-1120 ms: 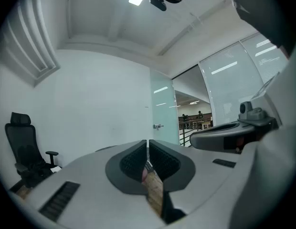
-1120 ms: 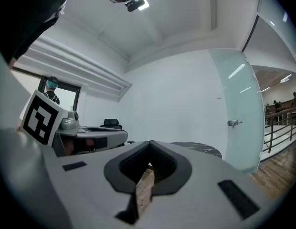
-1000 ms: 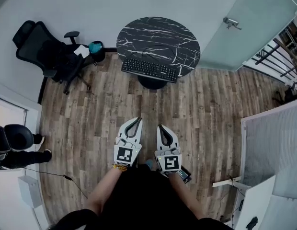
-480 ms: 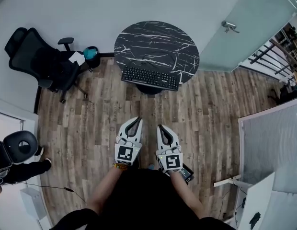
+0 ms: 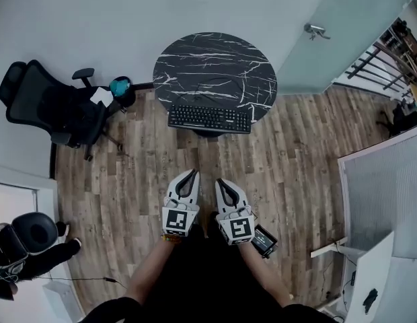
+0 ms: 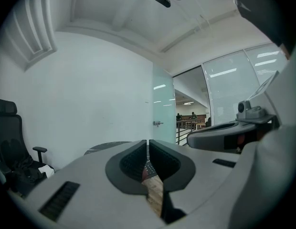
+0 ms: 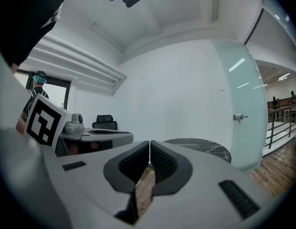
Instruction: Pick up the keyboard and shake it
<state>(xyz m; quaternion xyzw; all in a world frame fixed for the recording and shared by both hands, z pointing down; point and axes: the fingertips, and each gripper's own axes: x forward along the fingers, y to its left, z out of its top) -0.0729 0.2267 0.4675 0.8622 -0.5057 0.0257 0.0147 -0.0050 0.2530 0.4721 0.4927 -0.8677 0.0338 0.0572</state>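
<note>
1. A wood-plank floor (image 5: 296,153) fills the middle of the head view, under a pale wall along the top.
2. A frosted glass door (image 5: 343,32) stands at the upper right, with its handle near the top edge.
3. A round table (image 5: 215,59) with a black marble top and white veins sits at upper centre.
4. A black office chair (image 5: 47,110) stands at the left, well apart from the table.
5. The keyboard (image 5: 210,118), which is black, lies on the table's lower edge in the frame. Its long side runs across the picture, well apart from both grippers.
6. The left gripper (image 5: 191,173) is at lower centre over bare floor and points up the frame toward the table. In the left gripper view, the left gripper (image 6: 147,144) has its jaws pressed together with nothing between them.
7. The right gripper (image 5: 219,182) is just beside it on the right and points the same way. In the right gripper view, the right gripper (image 7: 149,144) has its jaws closed tip to tip on nothing.
</note>
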